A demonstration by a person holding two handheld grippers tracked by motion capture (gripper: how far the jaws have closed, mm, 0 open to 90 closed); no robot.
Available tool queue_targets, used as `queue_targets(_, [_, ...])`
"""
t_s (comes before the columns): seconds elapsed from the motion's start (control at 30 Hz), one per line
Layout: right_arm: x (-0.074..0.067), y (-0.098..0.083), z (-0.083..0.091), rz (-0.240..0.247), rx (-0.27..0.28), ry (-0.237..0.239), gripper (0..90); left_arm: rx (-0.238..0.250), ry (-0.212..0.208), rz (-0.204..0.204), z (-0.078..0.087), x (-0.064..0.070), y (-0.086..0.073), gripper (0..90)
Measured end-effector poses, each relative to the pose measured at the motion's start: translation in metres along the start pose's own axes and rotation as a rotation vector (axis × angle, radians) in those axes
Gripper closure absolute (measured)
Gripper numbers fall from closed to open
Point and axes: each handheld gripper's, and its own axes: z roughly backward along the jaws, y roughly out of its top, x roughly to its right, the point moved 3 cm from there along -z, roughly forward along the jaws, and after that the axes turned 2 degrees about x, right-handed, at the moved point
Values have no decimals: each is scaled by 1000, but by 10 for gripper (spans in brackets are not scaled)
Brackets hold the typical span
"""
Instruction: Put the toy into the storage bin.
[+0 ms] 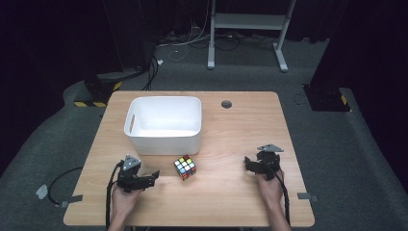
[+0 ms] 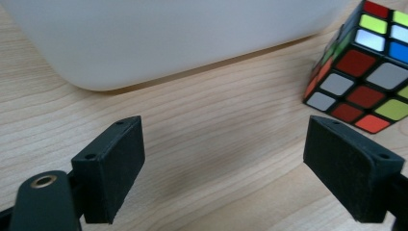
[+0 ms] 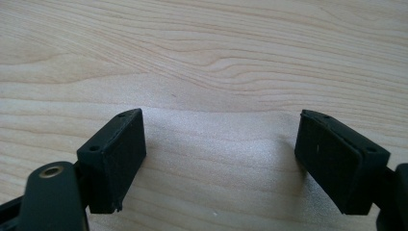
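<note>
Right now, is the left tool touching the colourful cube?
Apart. In the left gripper view, the left tool stands open over bare wood, and the cube sits beyond its right-hand jaw with a strip of table between.

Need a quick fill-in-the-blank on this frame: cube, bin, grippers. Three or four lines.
1. The cube sits on the table just in front of the white ____.
2. Both grippers' jaws stand ____, holding nothing.
3. The gripper nearer the cube is the ____ one.
4. Inside, the bin looks ____.

Missing words: bin; open; left; empty
</note>
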Motion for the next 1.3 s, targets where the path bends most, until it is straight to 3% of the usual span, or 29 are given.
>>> queue_targets(0.3, [0,0,0,-1,-1,1,181,-7,-39,-32,0,12,4,143])
queue_targets(0.5, [-1,0,0,-1,-1,1,181,15,-83,-21,0,21,8,141])
queue_targets(0.83, [-1,0,0,-1,-1,3,181,13,-112,-64,-3,34,14,140])
queue_targets(0.97, [-1,0,0,-2,-2,2,181,13,-112,-109,-1,42,17,140])
queue_targets(1.3, [-1,0,0,-1,-1,1,181,21,-159,-147,-7,55,26,137])
